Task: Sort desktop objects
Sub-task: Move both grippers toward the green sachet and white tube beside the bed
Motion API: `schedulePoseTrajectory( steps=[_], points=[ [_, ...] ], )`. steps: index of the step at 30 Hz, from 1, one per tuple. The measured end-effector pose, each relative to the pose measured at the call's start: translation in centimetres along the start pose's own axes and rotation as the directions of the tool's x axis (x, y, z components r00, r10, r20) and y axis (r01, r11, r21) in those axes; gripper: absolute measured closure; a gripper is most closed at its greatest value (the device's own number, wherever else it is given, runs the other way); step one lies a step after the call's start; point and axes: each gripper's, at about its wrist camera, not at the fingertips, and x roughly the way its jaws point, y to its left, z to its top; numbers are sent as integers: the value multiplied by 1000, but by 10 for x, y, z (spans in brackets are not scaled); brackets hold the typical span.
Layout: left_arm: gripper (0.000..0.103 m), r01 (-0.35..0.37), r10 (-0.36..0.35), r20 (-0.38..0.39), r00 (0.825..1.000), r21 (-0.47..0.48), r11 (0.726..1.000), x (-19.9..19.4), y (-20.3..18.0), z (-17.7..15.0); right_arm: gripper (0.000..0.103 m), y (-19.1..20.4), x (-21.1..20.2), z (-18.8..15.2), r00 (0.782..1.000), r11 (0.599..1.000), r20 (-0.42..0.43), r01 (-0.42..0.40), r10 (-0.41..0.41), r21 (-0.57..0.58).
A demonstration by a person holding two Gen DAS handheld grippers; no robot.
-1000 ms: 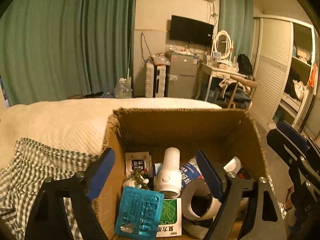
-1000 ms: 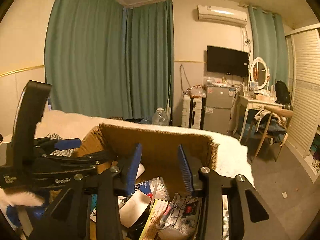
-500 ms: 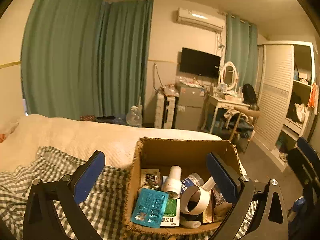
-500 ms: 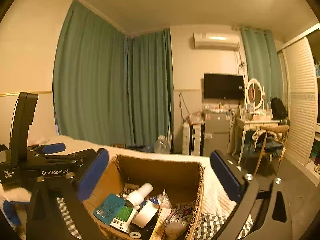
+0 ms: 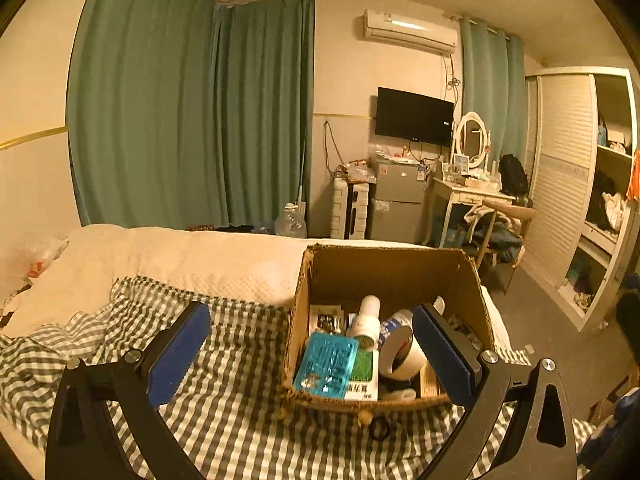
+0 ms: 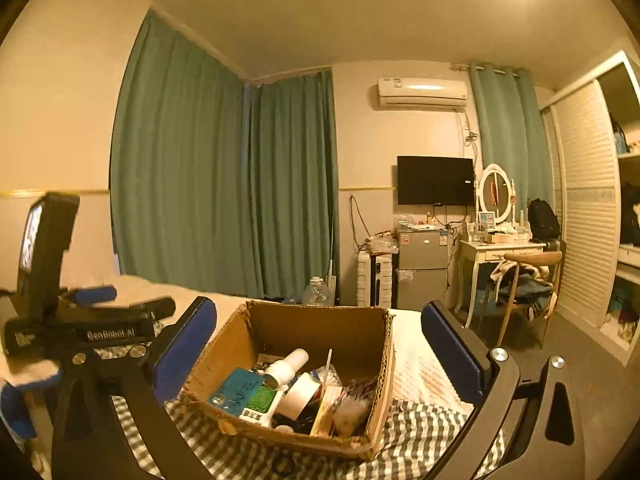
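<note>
Both grippers wide open, nothing held – left gripper [image 5: 310, 354] and right gripper [image 6: 320, 354] face the stuffed cardboard box [image 5: 386, 270]; bare checkered cloth [image 5: 236, 364] beside it, left of it.

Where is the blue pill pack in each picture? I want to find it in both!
Left wrist view: the blue pill pack leans at the front left of the cardboard box, low and centre in the picture.
Right wrist view: the same pack lies at the box's front left, low and left of centre.
Shared landmark: the white bottle just behind it, also seen here.
</note>
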Motion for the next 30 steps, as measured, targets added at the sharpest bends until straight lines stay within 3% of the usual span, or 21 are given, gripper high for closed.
schedulePoseTrajectory(
  steps=[4, 10, 16, 21, 23, 26, 30],
  points=[
    [0, -10, 10, -8, 1000, 16, 1000, -11, 0, -7, 0, -2, -19, 1, 1000, 999, 10, -10, 10, 38],
    [0, 8, -8, -11, 1000, 18, 1000, -24, -1, -15, 0, 1, -55, 5, 994, 997, 108, -15, 6, 82],
    [0, 9, -8, -20, 1000, 72, 997, -35, -6, -29, 0, 6, -69, 7, 997, 999, 76, 8, -11, 44],
    [0, 79, -73, -89, 993, 62, 995, -30, -6, -47, 0, 7, -76, -9, 999, 999, -46, 16, -14, 42],
    [0, 77, -69, -110, 992, 70, 995, -27, -7, -54, 0, 12, -76, -22, 994, 1000, -106, 19, -17, 23],
    [0, 60, -48, -138, 989, 87, 994, -21, -8, -67, 0, 23, -75, -48, 977, 1000, -214, -3, -1, -21],
    [0, 89, -55, -218, 974, 148, 985, -9, -17, -88, 1, 37, -74, -93, 925, 998, -379, -15, -11, -67]
  ],
)
